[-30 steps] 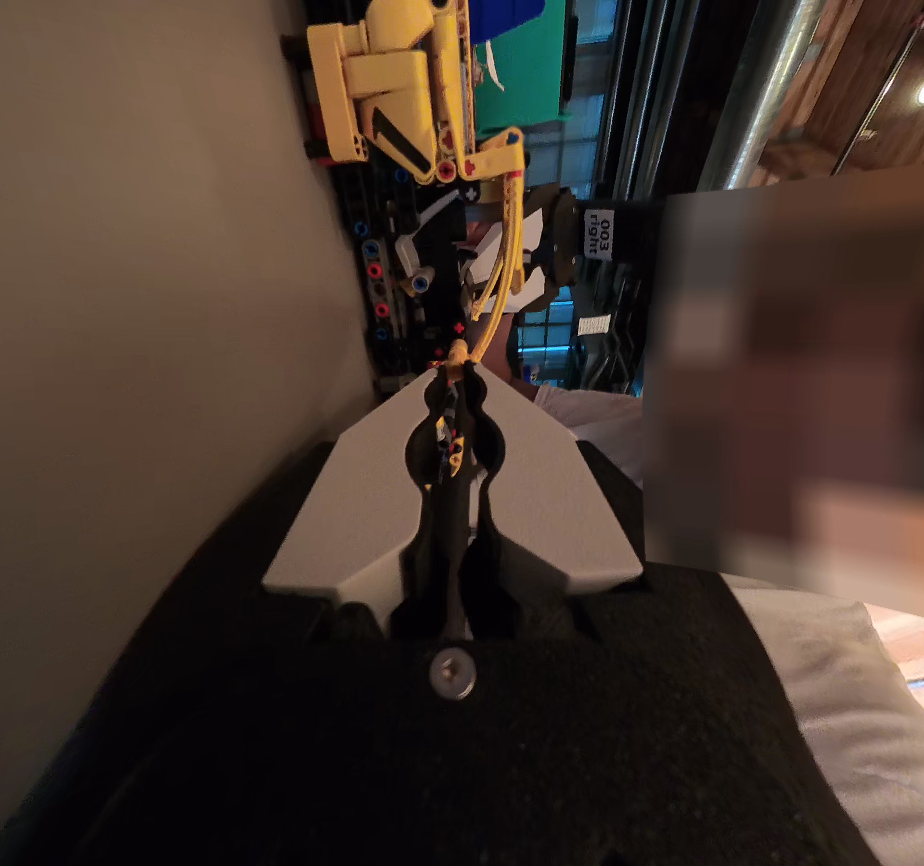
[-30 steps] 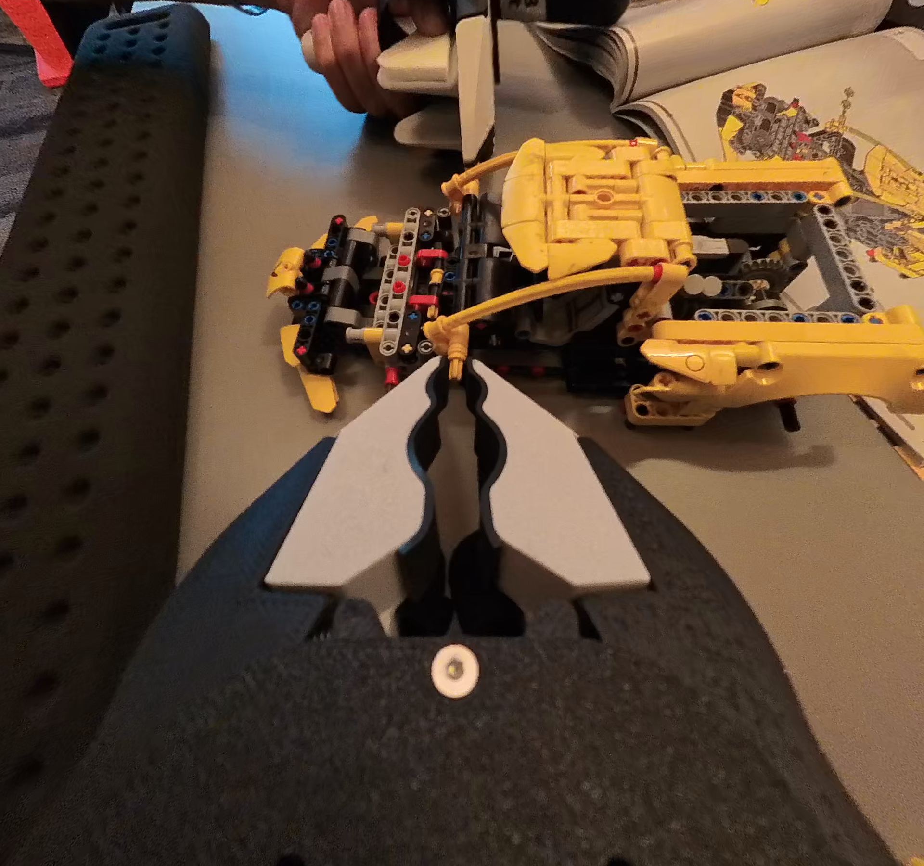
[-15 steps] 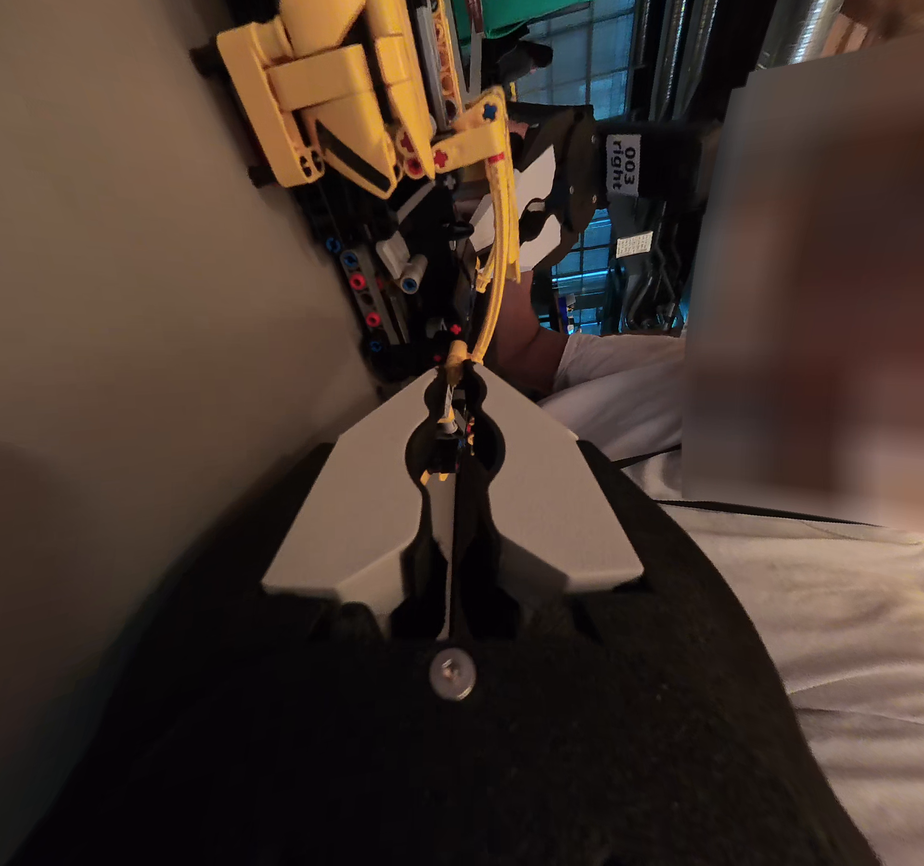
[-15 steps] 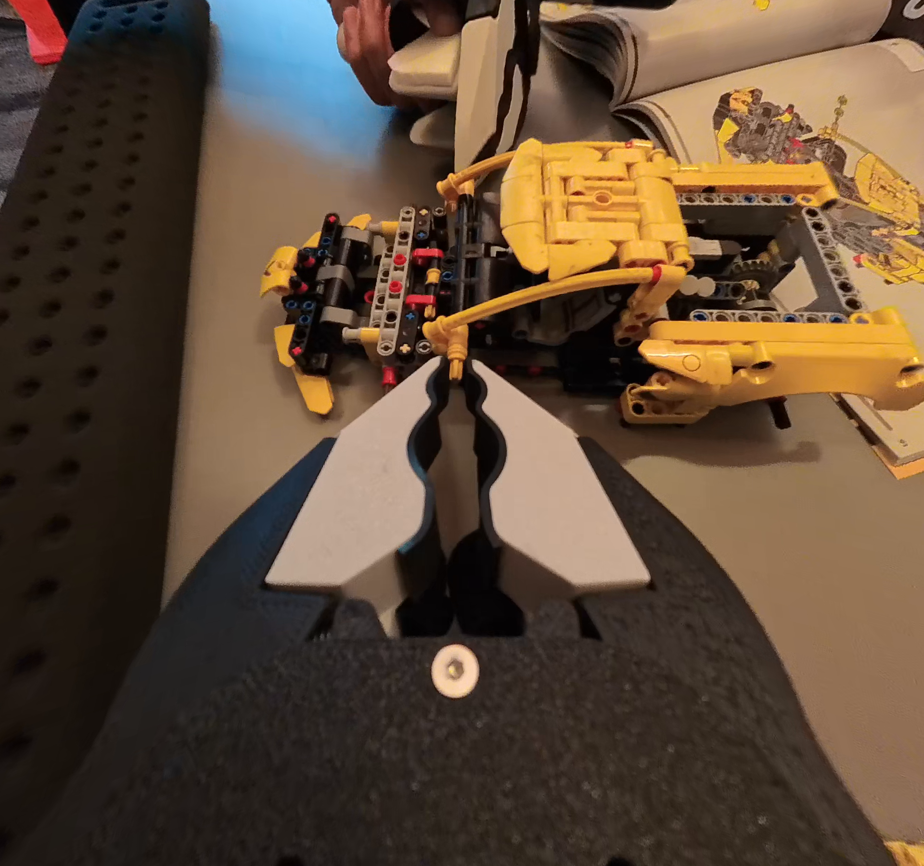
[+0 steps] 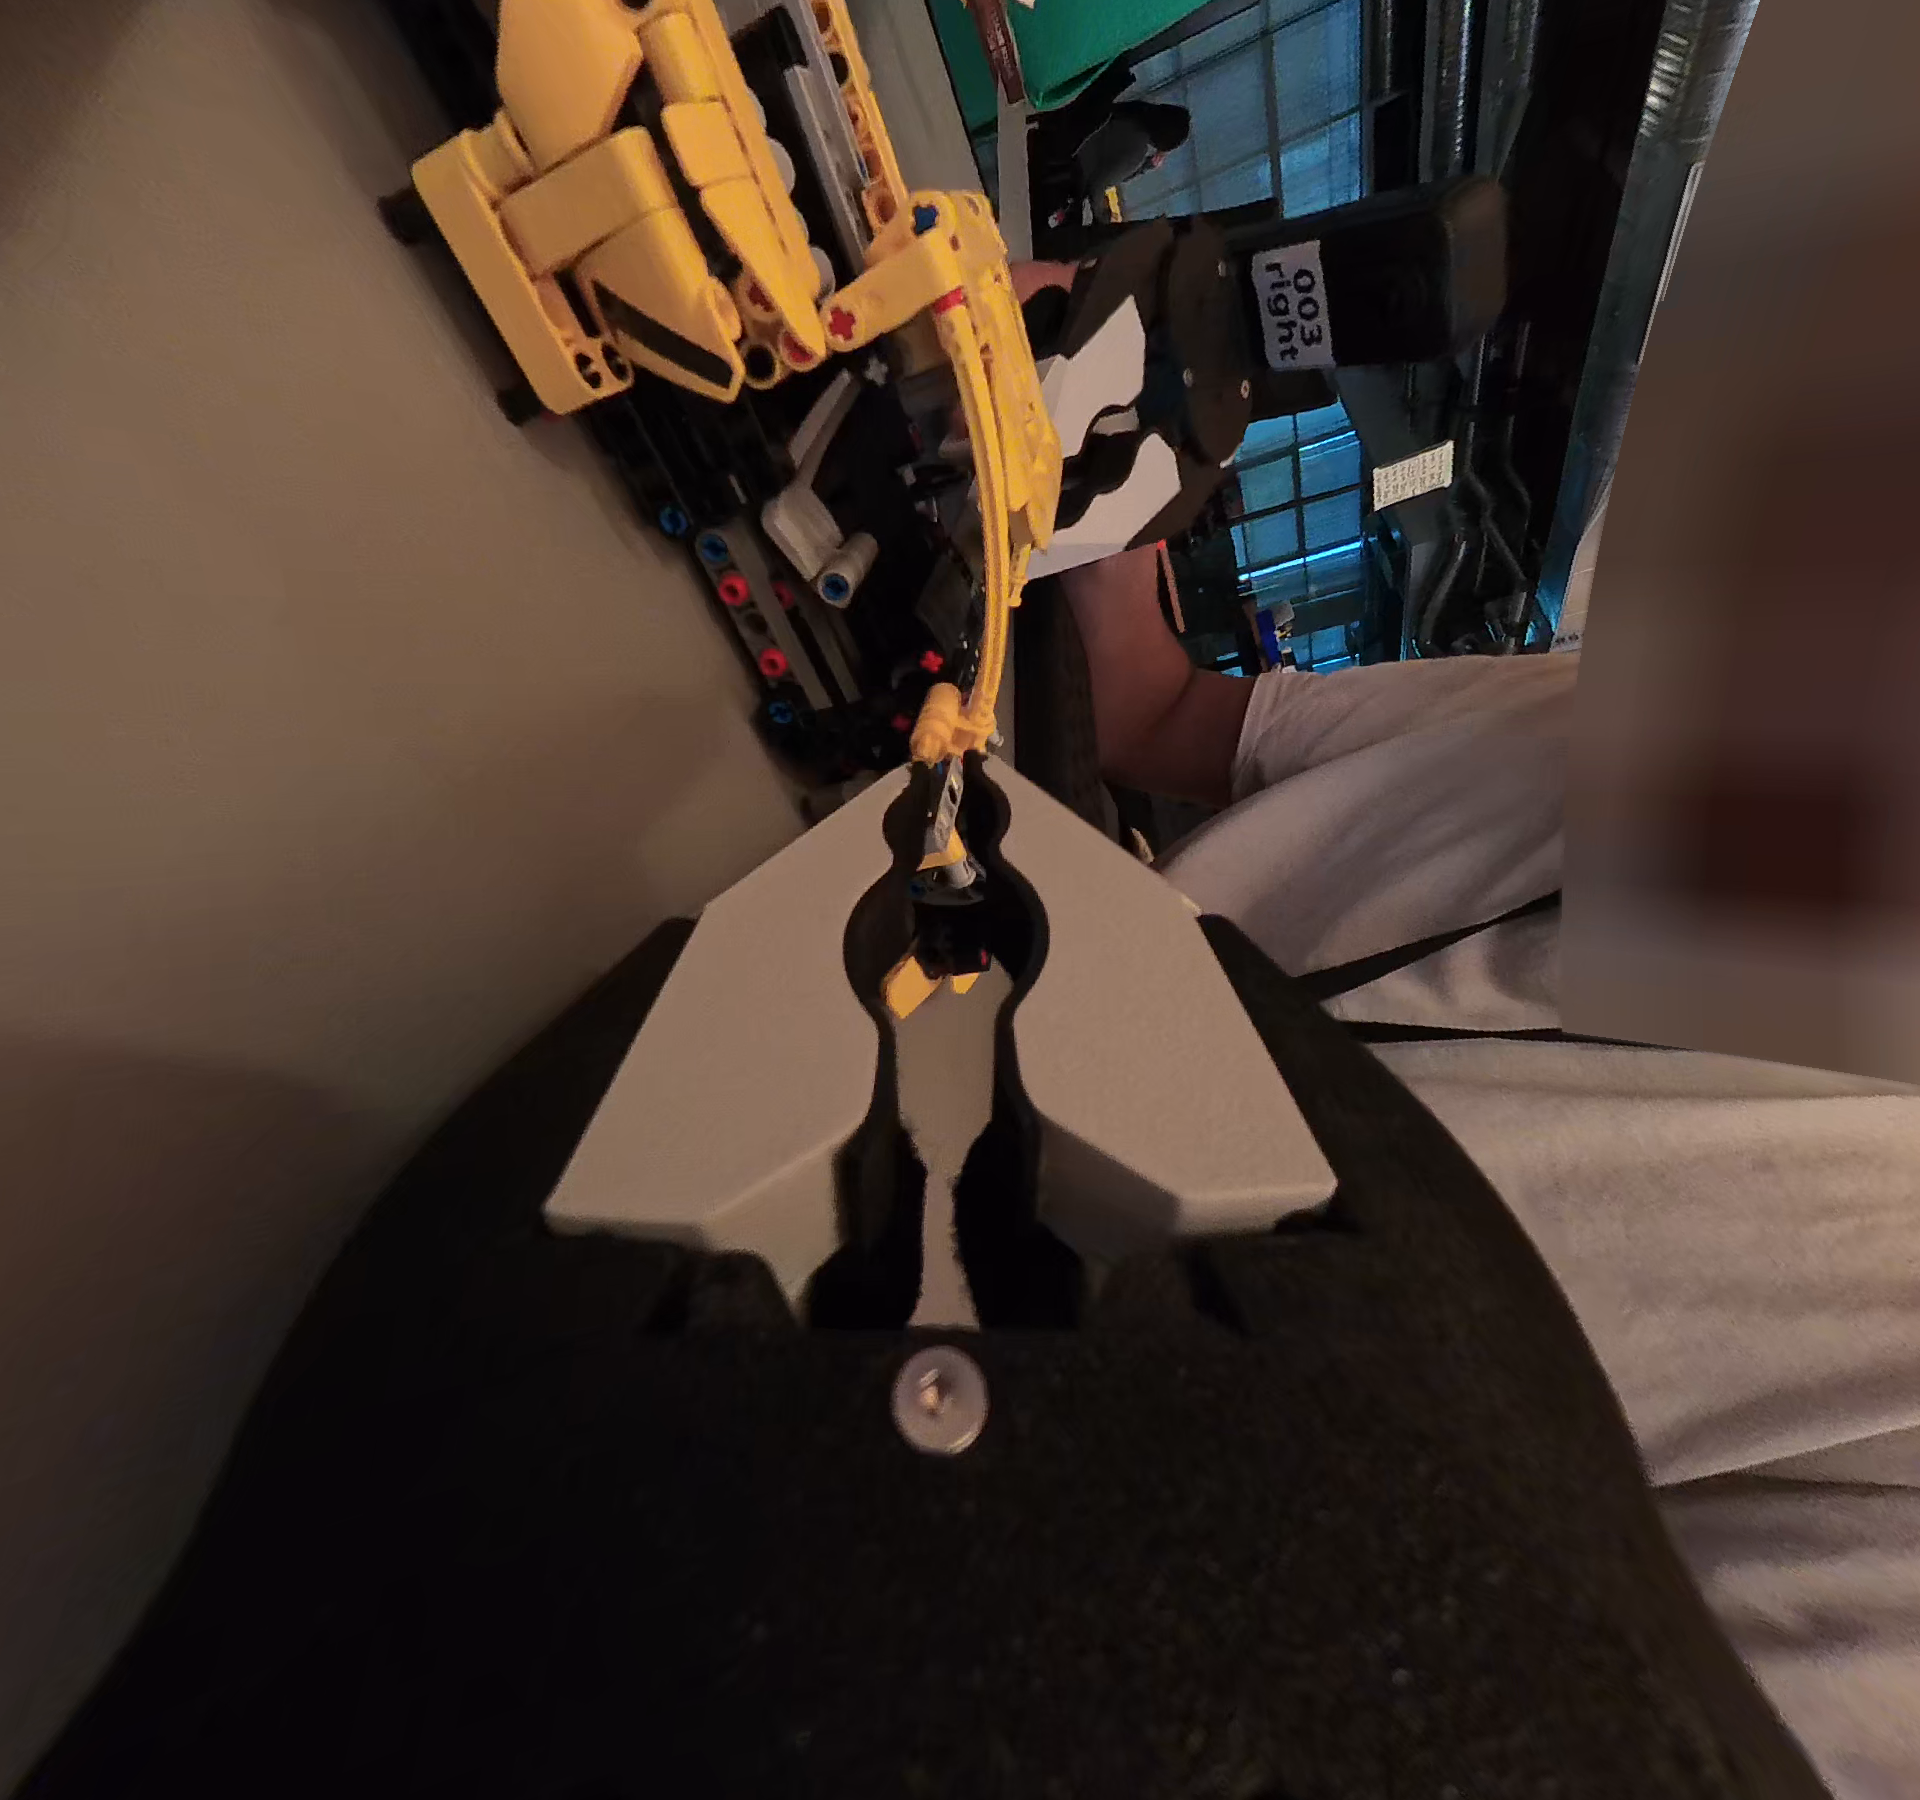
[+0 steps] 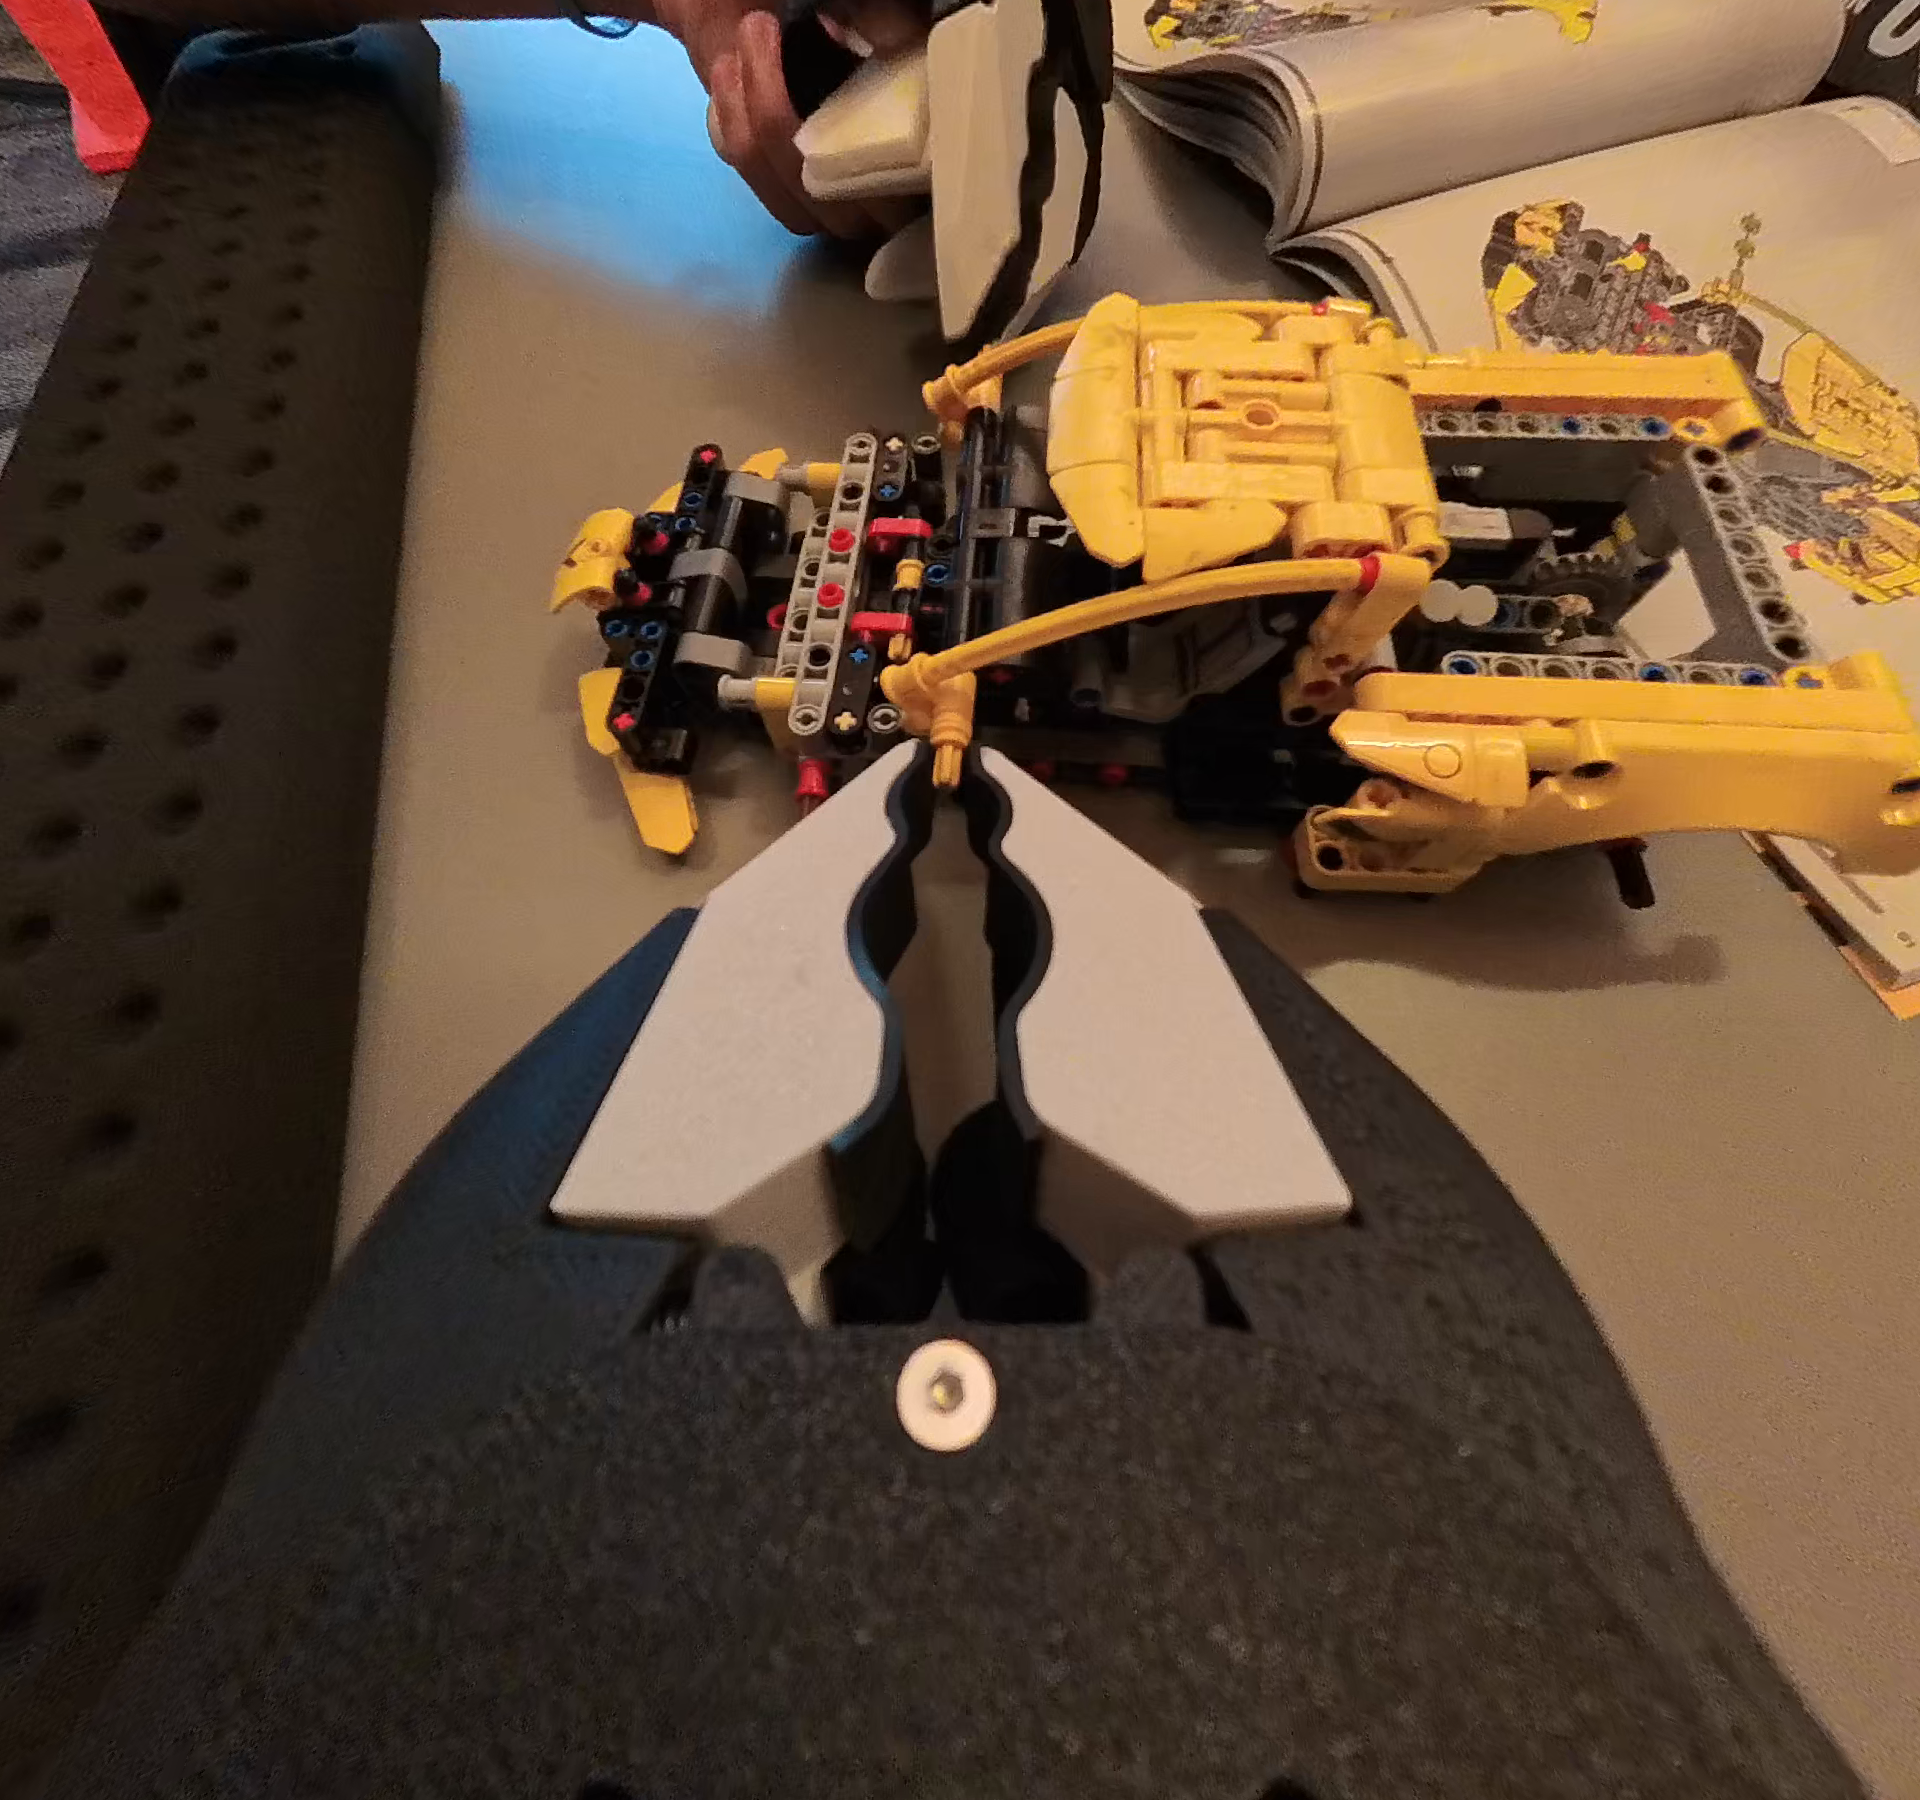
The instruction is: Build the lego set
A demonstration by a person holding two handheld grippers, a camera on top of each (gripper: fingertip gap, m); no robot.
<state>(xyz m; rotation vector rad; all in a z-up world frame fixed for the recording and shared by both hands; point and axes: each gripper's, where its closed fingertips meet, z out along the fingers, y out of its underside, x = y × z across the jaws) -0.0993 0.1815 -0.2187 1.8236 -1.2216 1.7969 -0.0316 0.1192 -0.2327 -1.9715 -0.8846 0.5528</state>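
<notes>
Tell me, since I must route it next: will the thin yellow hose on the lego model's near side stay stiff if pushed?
Probably not. The thin yellow hose already bows in a long arc between its ends, so it likely flexes easily. Its free connector end sits at the right hand-held gripper, whose fingertips stand narrowly apart; a push there would likely bend the hose rather than shift the lego model.
</notes>
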